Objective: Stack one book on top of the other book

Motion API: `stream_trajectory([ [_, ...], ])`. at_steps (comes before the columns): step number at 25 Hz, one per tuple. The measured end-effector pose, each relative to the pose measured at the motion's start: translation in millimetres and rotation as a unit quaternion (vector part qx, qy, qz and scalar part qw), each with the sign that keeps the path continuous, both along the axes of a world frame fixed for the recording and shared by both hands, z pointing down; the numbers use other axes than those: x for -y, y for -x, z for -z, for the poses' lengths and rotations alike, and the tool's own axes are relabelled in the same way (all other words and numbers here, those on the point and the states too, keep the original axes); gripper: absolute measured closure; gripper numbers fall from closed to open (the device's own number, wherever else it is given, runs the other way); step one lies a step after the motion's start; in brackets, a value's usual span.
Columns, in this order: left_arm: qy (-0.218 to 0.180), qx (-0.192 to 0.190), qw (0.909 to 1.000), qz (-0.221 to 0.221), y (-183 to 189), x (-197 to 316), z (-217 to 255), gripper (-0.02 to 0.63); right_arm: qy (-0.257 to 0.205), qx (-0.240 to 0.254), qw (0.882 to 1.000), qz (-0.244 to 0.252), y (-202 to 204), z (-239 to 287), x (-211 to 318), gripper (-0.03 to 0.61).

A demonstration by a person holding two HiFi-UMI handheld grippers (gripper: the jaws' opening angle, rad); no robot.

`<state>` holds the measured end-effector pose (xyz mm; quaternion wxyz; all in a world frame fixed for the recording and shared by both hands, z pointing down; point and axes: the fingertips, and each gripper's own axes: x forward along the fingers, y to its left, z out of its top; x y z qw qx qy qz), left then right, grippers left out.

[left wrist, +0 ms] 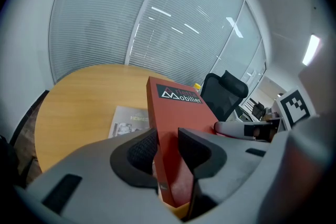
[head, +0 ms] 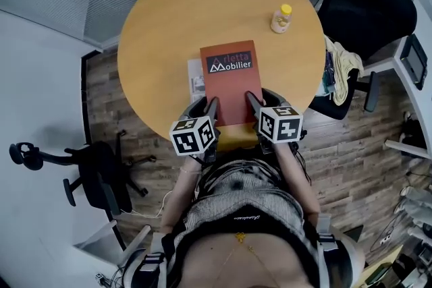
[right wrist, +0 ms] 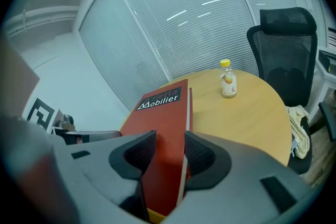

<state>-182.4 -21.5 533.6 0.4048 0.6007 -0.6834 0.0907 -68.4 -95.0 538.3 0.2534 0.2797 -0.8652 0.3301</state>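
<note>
Red hardcover book (head: 231, 81) pinched by left tongs (head: 212, 104) and right tongs (head: 252, 100), partly over thin grey book (head: 195, 77). Carry step, likely; next: centre over it, lower flat.

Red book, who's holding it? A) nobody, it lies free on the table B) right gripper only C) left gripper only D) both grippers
D: the left gripper and the right gripper each have their jaws clamped on a side edge of the red book.
</note>
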Motion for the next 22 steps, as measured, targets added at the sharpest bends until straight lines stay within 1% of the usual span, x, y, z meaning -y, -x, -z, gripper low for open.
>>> stream_trajectory([
  [9,-0.003,0.000,1.0000,-0.009,42.0,-22.7,-0.8,0.477,-0.004,0.002,1.000,-0.008,41.2,-0.5,-23.8,0.403],
  [15,-0.006,0.000,0.9999,-0.015,57.1,-34.0,-0.2,0.477,-0.006,0.002,1.000,-0.016,55.6,0.5,-36.5,0.403],
  [22,-0.010,-0.002,0.9997,-0.022,66.3,-42.4,-0.6,0.477,-0.012,0.000,1.000,-0.022,63.9,1.6,-46.0,0.403],
])
